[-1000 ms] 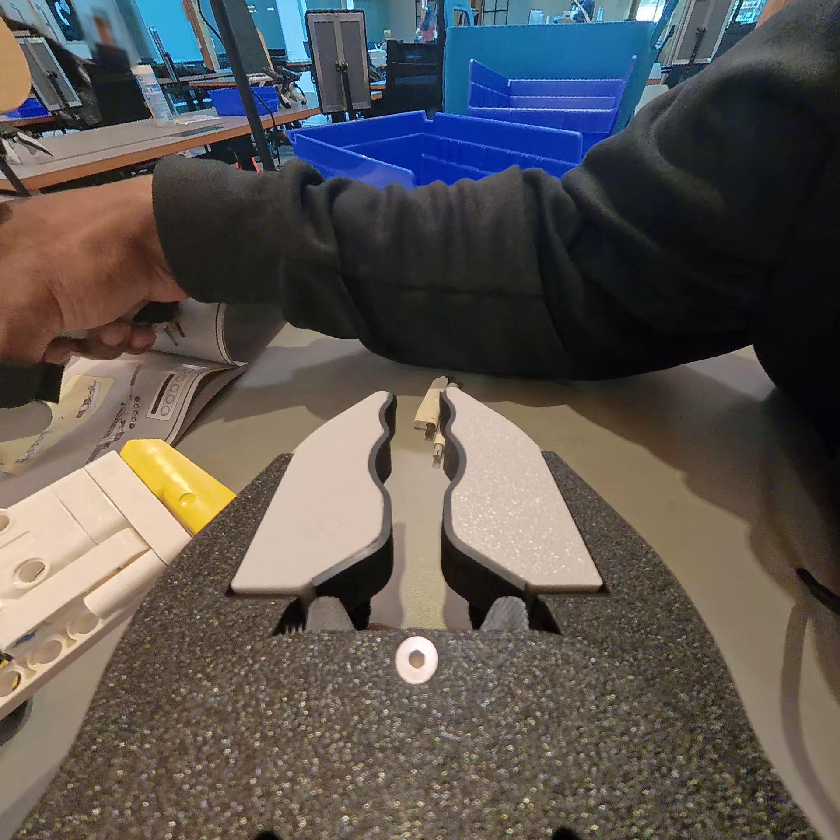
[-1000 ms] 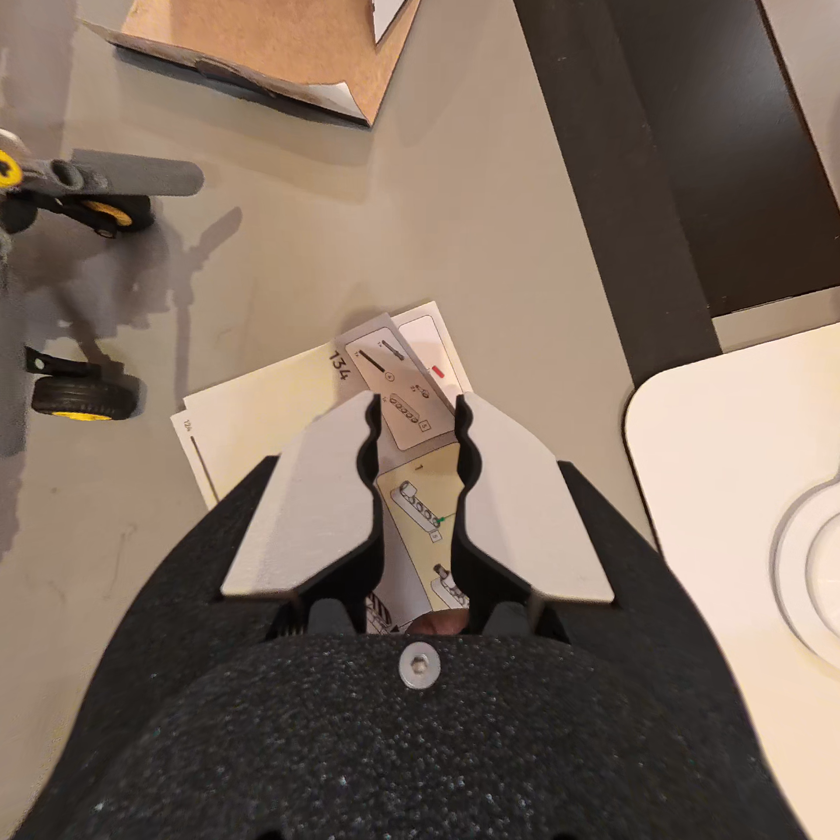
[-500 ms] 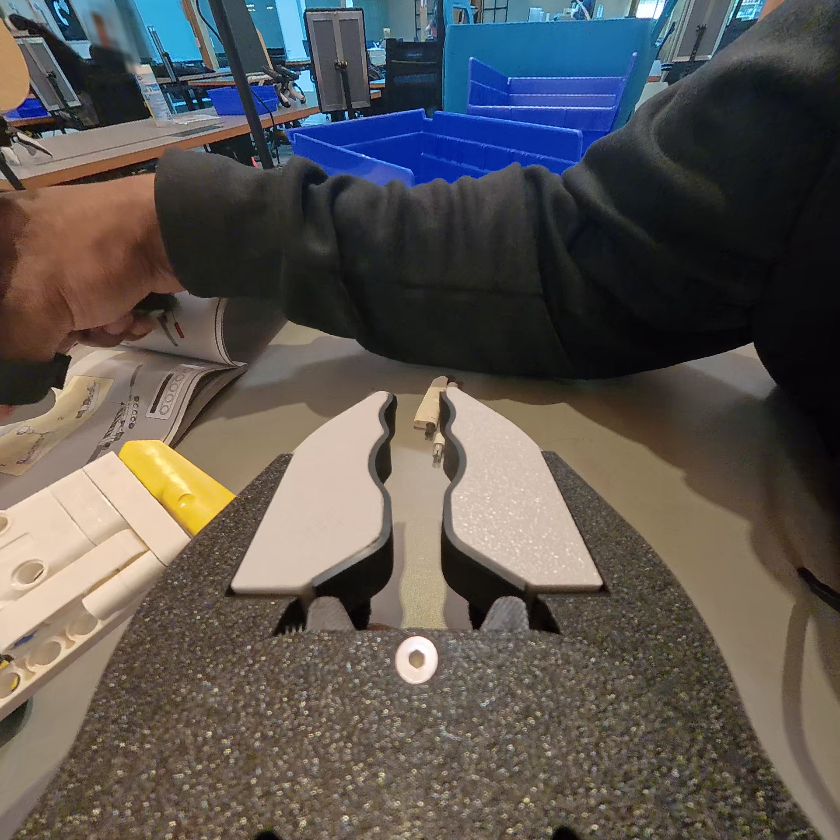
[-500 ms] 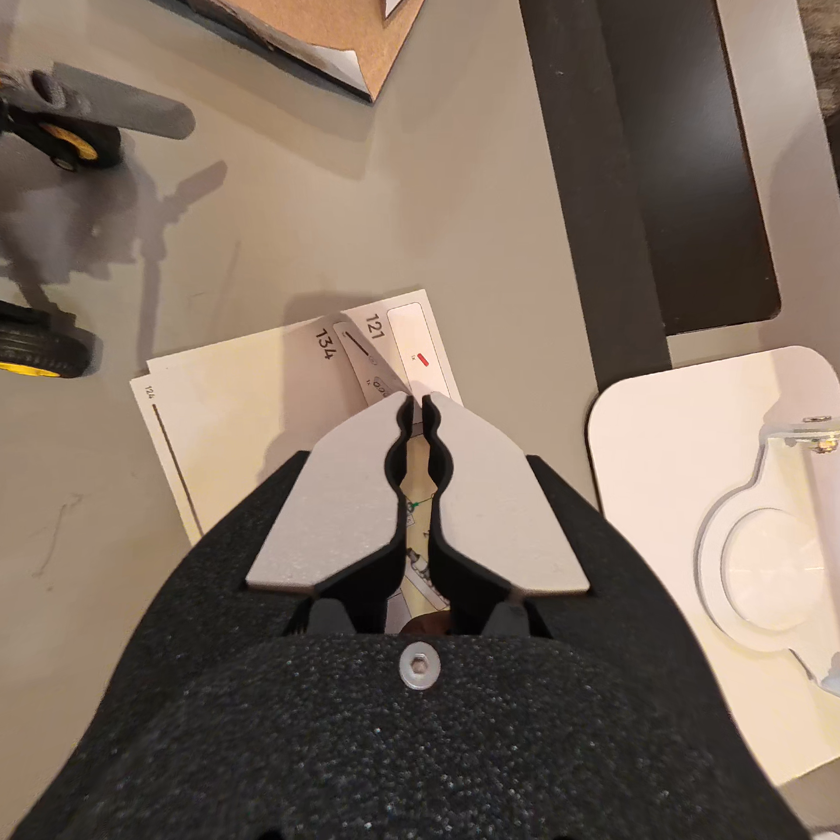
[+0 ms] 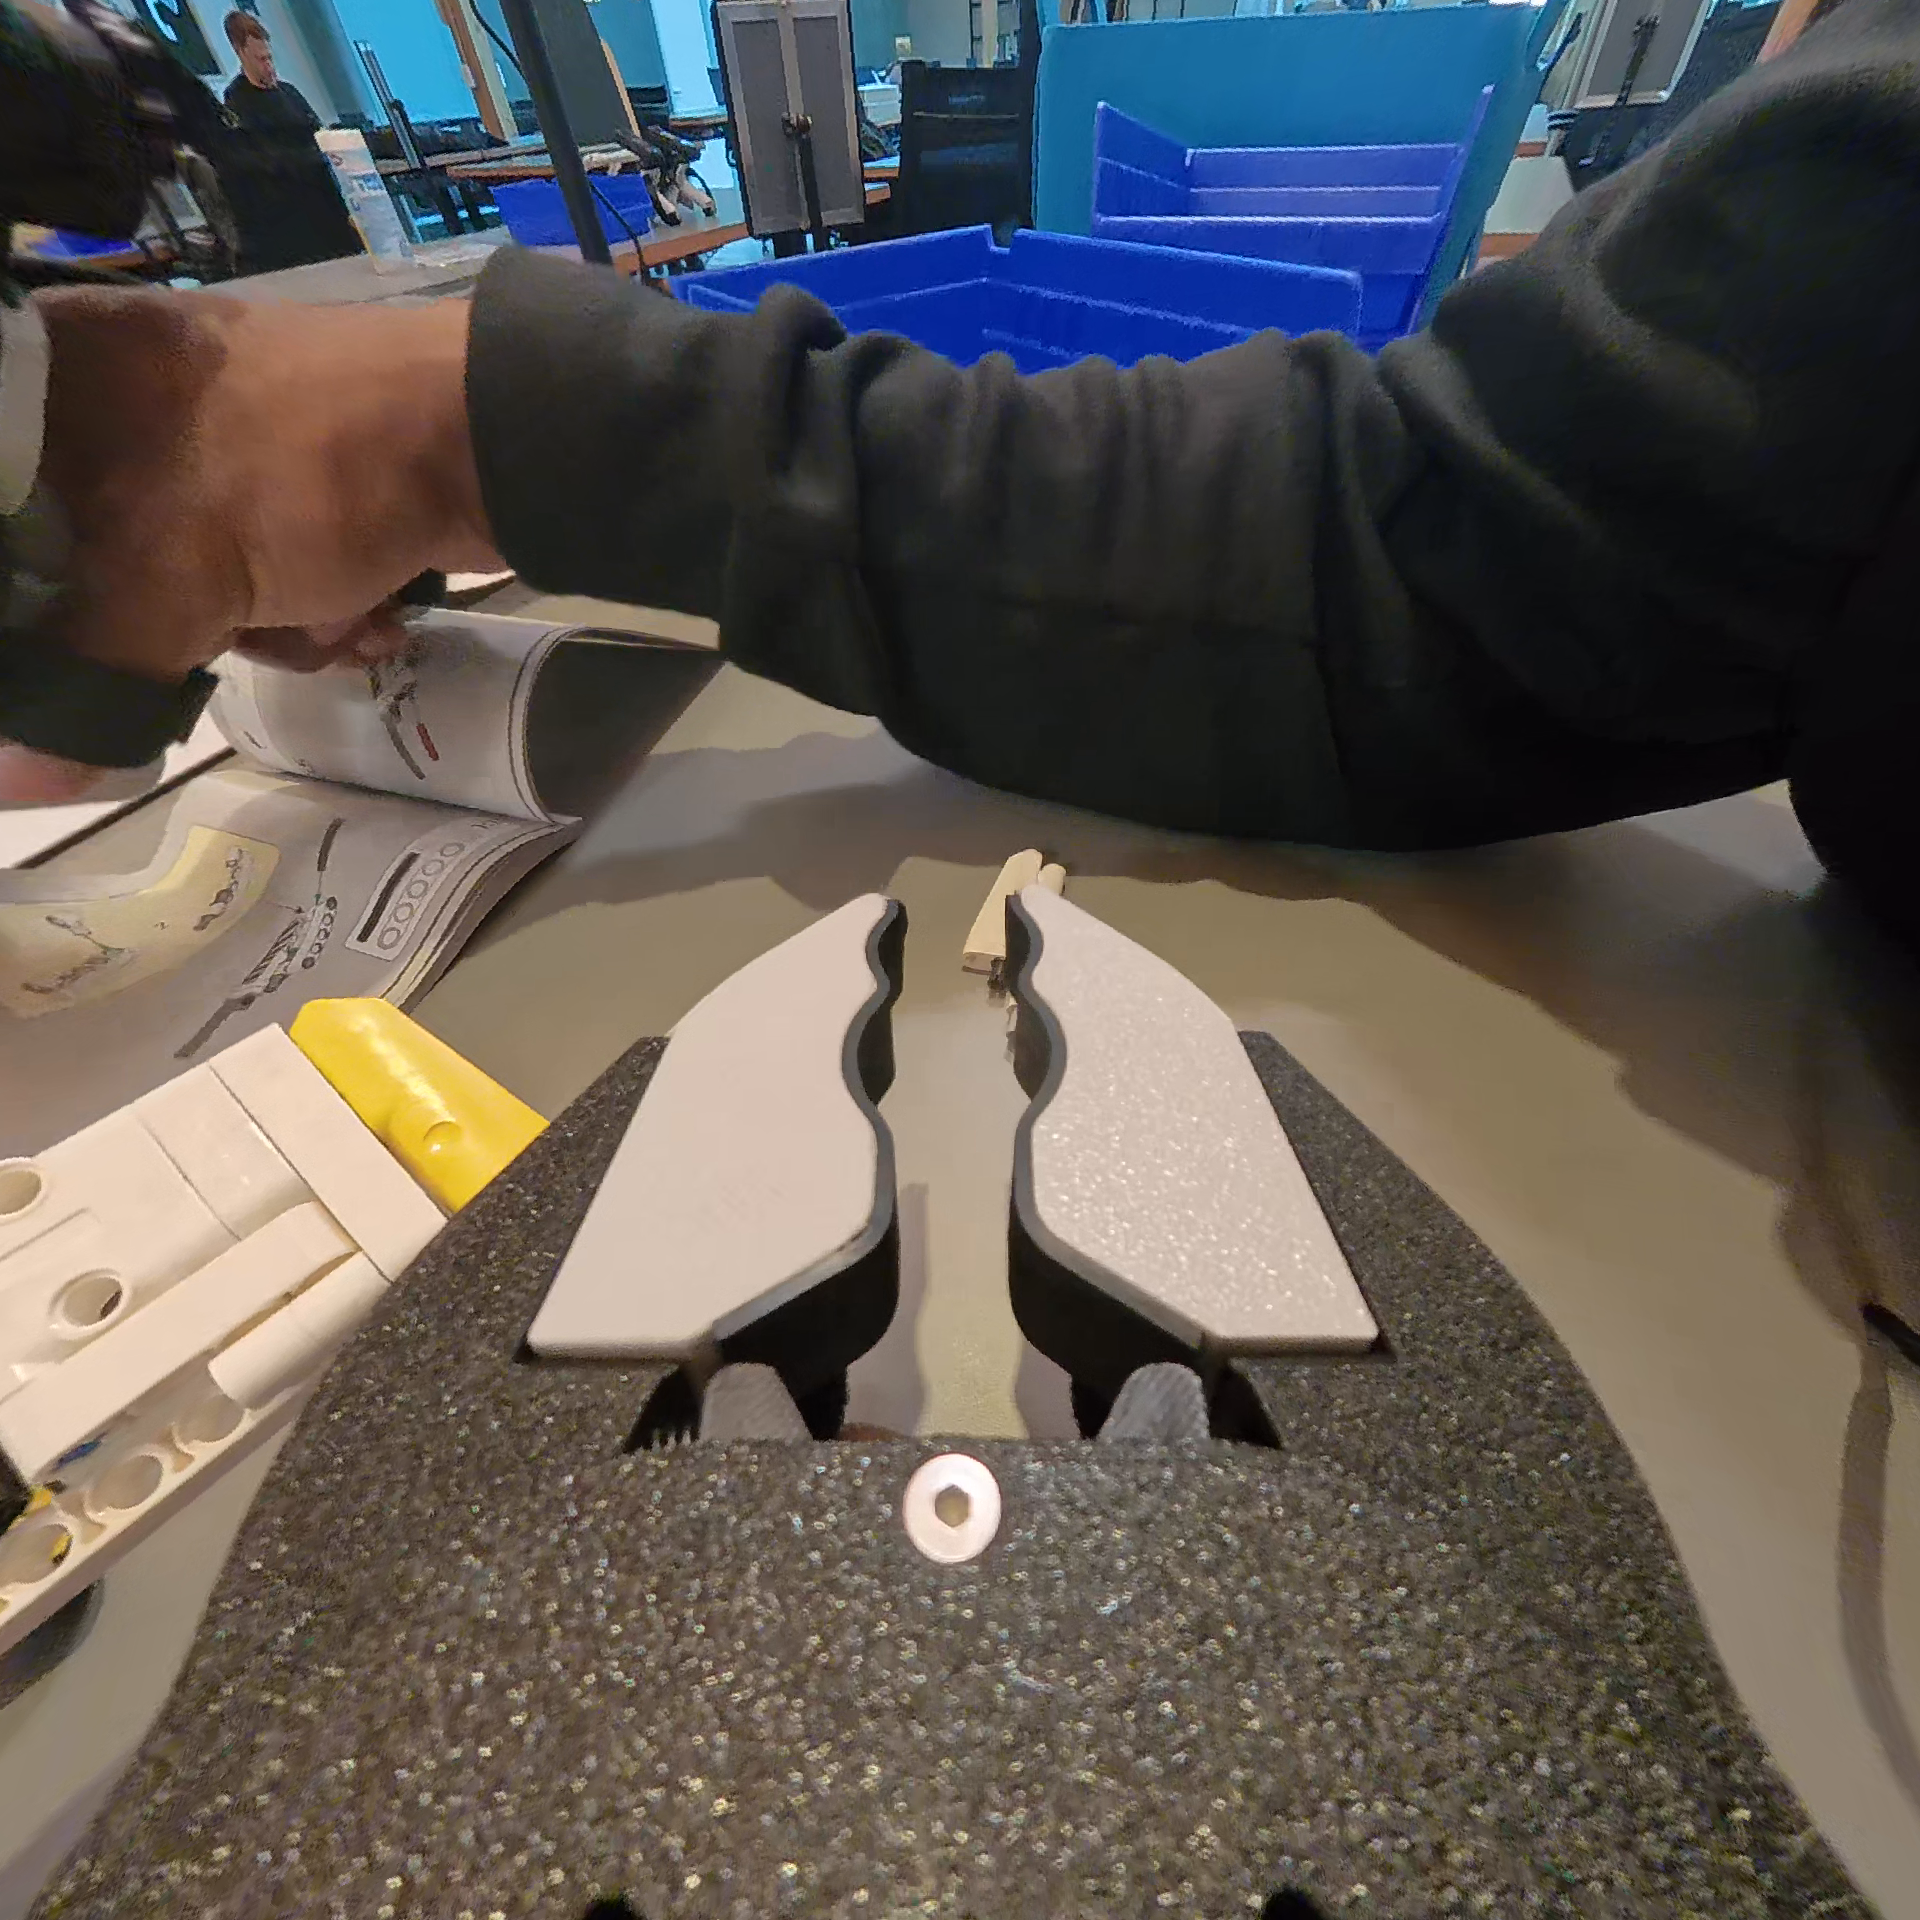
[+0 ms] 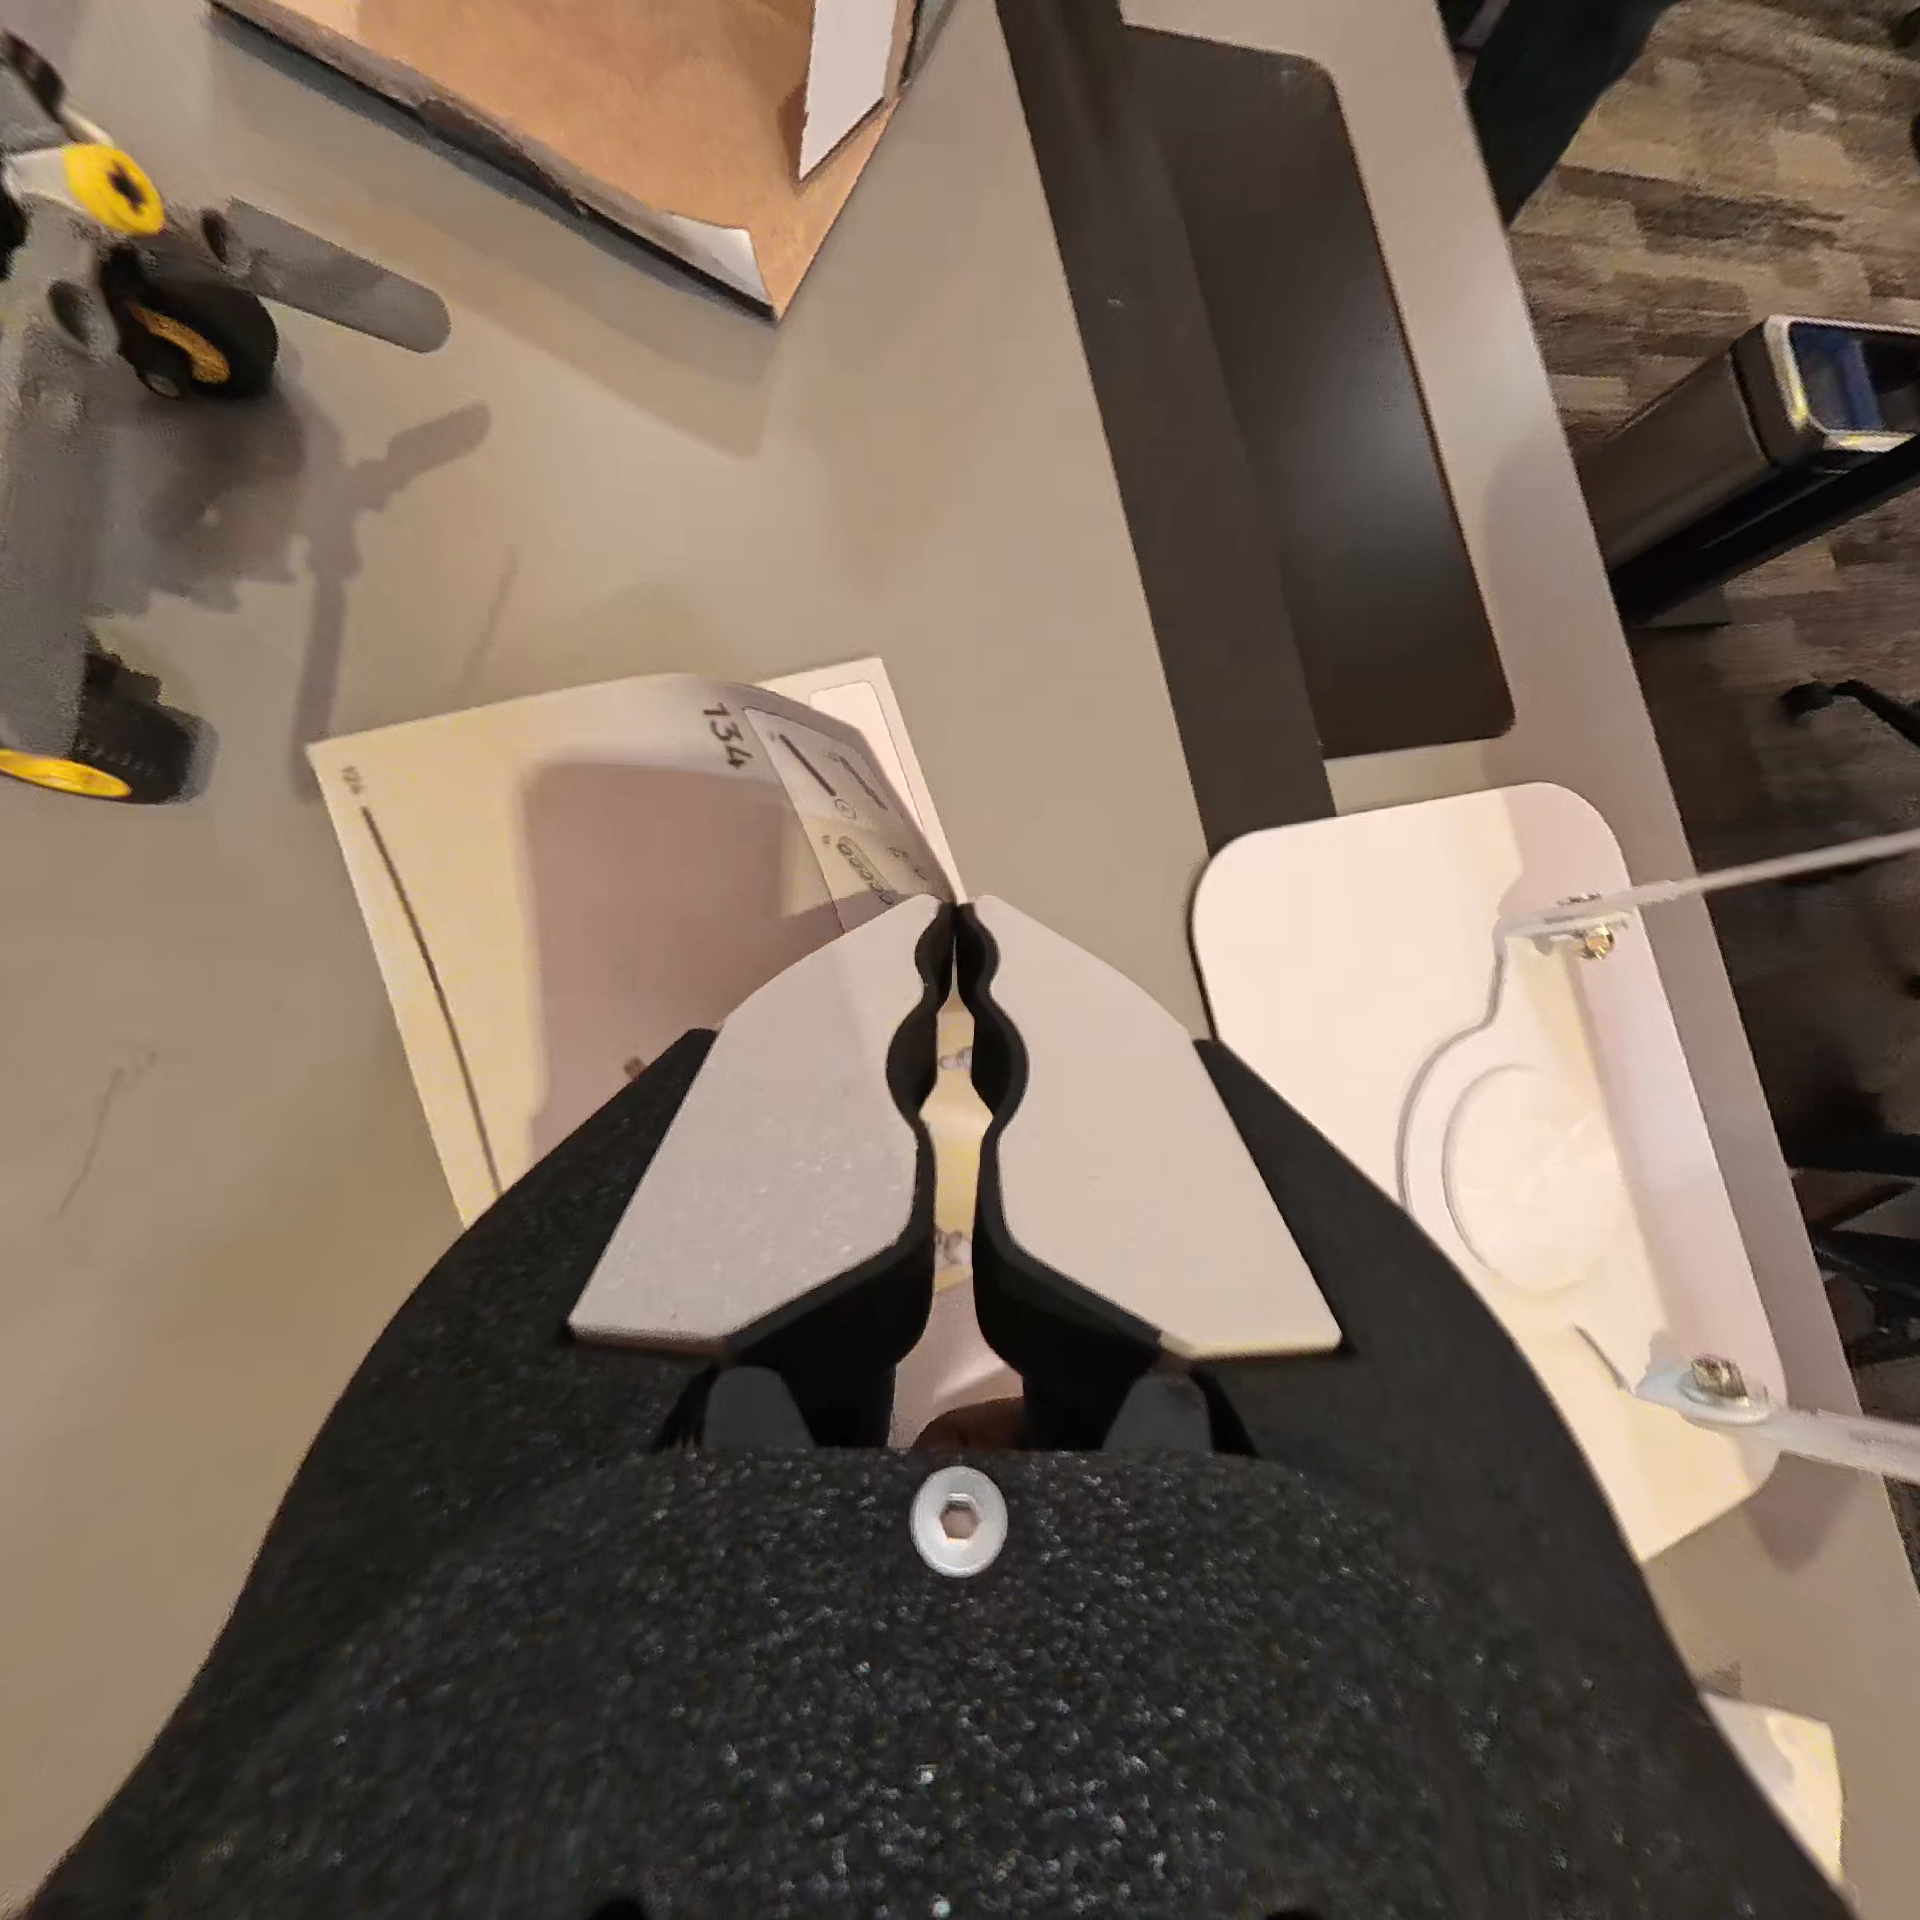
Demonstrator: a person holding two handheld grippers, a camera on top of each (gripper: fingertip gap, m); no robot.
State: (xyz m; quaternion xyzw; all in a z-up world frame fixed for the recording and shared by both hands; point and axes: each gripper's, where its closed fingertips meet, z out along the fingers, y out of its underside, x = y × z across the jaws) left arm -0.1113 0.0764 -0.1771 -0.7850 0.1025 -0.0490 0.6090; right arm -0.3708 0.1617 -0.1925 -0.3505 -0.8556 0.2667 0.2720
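The right gripper [image 6: 954, 914] has its grey fingertips pinched together on the edge of a curled page [image 6: 821, 800] of a printed instruction booklet [image 6: 457, 883], and that page arches up off the pale sheets lying flat on the grey table [image 6: 727, 499]. Just right of the booklet lies a white rounded plate [image 6: 1340, 966] with clear screwed-on strips; beyond it run a black slab [image 6: 1299, 416], an open brown cardboard box [image 6: 623, 114] and, far left, a grey toy assembly with black-and-yellow wheels [image 6: 177, 332]. The left gripper [image 5: 956, 935] sits low over the table with its jaws narrowly parted and nothing pressed between them; a small beige peg-like piece [image 5: 992, 914] lies on the table at the tip of the right-hand finger [image 5: 1164, 1122], seemingly touching it, though the finger hides its far side. Left of this gripper rests a white and yellow plastic brick assembly [image 5: 208, 1226]. In the left wrist view a hand [image 5: 208, 468] in a black sleeve [image 5: 1039, 540] reaches across over the open booklet, with blue plastic bins [image 5: 1039, 291] behind.
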